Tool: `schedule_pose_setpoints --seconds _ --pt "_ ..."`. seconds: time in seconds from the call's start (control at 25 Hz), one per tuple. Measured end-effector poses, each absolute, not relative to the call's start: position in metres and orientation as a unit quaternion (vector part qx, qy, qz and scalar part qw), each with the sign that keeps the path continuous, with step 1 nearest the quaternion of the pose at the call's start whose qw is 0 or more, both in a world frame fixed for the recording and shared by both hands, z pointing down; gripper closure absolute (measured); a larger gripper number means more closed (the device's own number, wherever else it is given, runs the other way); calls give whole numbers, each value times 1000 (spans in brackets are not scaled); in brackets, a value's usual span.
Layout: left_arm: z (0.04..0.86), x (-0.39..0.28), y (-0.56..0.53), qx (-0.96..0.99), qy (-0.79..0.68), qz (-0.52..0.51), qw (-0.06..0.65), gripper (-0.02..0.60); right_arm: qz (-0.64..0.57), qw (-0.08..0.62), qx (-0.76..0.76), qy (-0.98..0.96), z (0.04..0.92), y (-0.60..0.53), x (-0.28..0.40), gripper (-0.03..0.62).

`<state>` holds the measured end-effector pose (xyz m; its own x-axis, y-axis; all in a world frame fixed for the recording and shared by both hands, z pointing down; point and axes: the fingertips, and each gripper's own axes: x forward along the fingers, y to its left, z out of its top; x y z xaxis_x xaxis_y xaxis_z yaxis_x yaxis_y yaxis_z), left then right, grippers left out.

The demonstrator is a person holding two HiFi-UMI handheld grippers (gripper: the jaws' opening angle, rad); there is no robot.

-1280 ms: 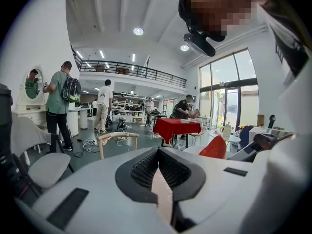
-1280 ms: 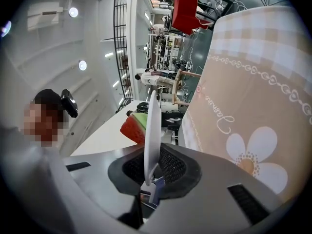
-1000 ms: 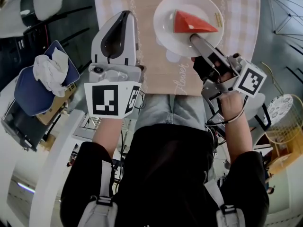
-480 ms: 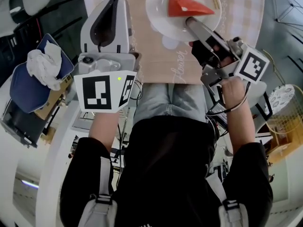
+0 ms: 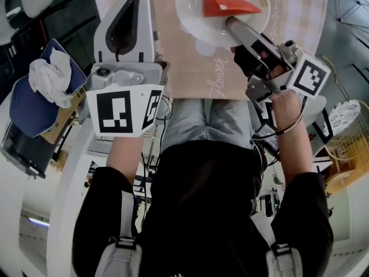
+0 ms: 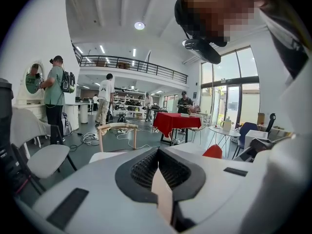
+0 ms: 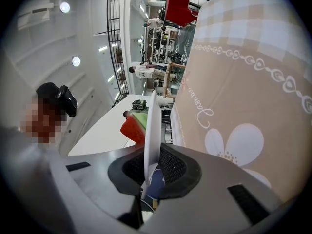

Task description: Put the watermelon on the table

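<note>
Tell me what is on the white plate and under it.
A watermelon slice lies on the plate, whose rim the right gripper clamps. Beneath lies the beige tablecloth; the patch directly below is covered.

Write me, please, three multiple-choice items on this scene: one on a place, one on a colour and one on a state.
1. Where does the watermelon slice lie?
A) on the white plate
B) on the floor
C) on a chair

2. What colour is the slice's flesh?
A) yellow
B) red
C) white

3. How do the fingers of the right gripper stand?
A) wide open
B) shut on nothing
C) shut on the plate's rim

Answers: 1 A, the slice sits on the plate; 2 B, it shows red in the head view; 3 C, the right gripper view shows the rim pinched between the fingers.
</note>
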<state>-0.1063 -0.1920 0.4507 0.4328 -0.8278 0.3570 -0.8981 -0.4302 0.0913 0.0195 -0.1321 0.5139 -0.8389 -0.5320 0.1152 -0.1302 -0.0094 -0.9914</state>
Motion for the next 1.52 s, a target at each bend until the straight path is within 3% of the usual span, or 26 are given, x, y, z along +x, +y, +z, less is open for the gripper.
schedule_pose_setpoints --seconds 1.52 --pt "522 -94 -200 833 -505 146 171 569 -700 121 -256 655 585 -128 18 565"
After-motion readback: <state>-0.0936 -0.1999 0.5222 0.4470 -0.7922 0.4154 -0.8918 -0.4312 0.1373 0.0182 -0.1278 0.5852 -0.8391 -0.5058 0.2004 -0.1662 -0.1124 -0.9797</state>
